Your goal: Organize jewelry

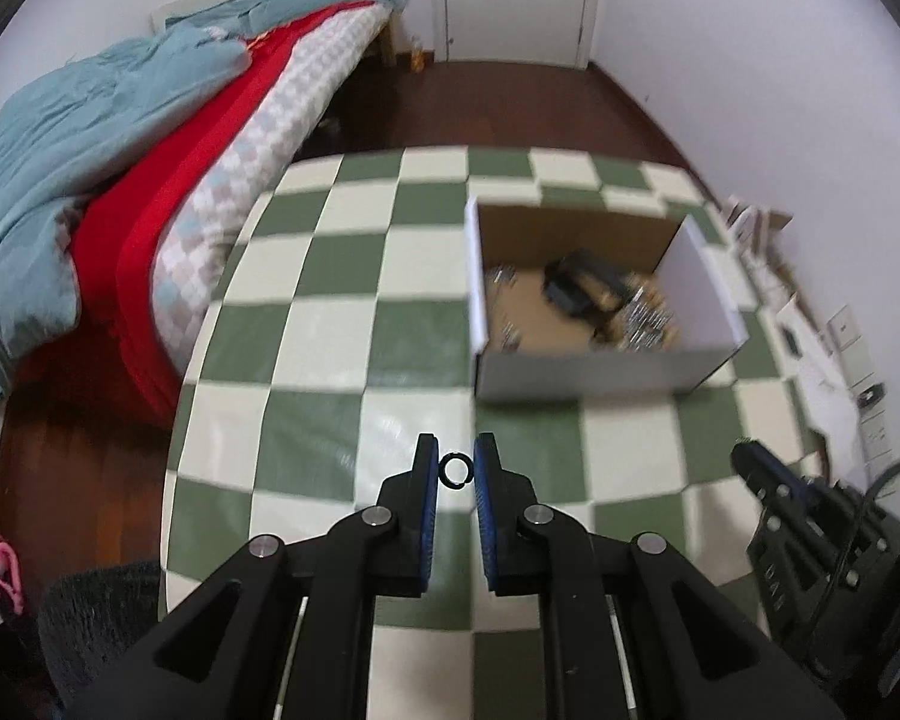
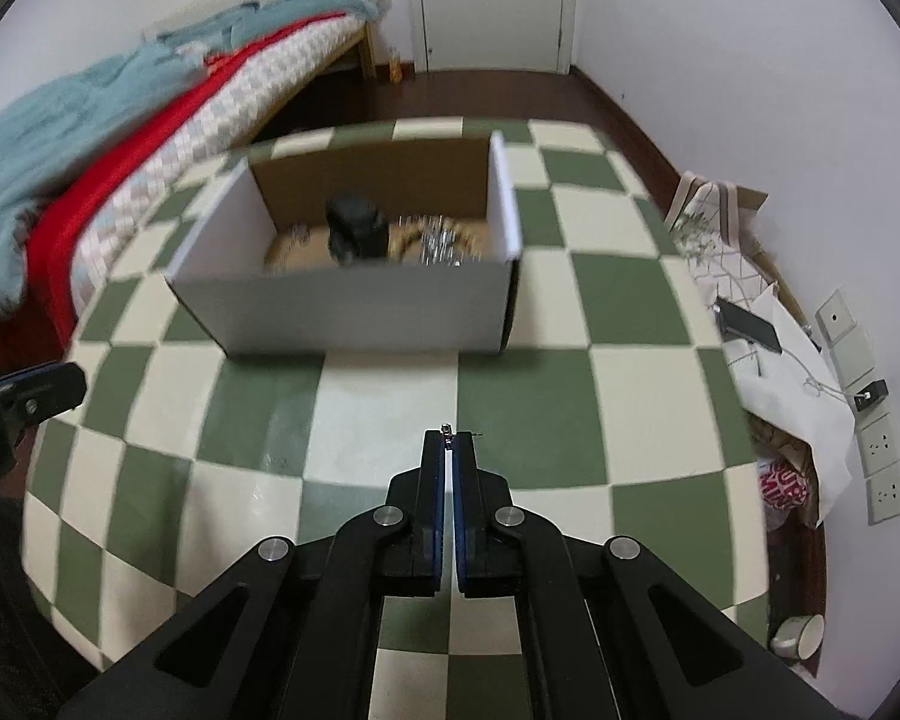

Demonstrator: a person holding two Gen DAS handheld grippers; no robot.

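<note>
My left claw is closed onto a small black ring, pinched edge-on between the blue pads so its round opening faces my camera. It hangs above the green-and-cream checkered table, on the near side of the white cardboard box. Only this view looks down into the box from its left: a black lump and a heap of silver and gold jewelry lie on the brown floor, too blurred to sort. My other claw pokes in at the right edge.

My right claw is nearly shut, its pads a thin slit apart, gripping a tiny silver piece that sticks out past the tips; its long axis runs forward, toward the box. I cannot make out what kind of piece it is. This view alone shows the box's near wall square on, and clutter beyond the table's right edge: a dark phone on white paper. My left claw shows at the far left.
</note>
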